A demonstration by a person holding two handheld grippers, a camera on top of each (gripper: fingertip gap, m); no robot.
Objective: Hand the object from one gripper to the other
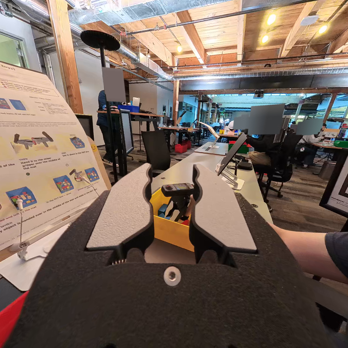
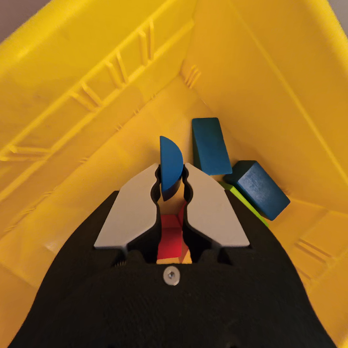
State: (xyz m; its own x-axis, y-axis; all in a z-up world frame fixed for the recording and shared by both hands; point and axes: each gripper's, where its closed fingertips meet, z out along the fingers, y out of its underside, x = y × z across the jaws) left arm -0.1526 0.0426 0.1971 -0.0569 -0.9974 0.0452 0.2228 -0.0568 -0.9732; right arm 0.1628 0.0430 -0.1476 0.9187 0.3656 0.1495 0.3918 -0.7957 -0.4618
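Blocks (image 2: 211,146) in bin (image 2: 94,75)

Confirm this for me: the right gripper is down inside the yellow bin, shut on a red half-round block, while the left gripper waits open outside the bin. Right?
Not quite: the half-round block in the right gripper is blue, not red, as the right wrist view shows; a red block lies loose underneath. The rest holds: the right gripper is inside the yellow bin, and the left gripper waits open outside it.
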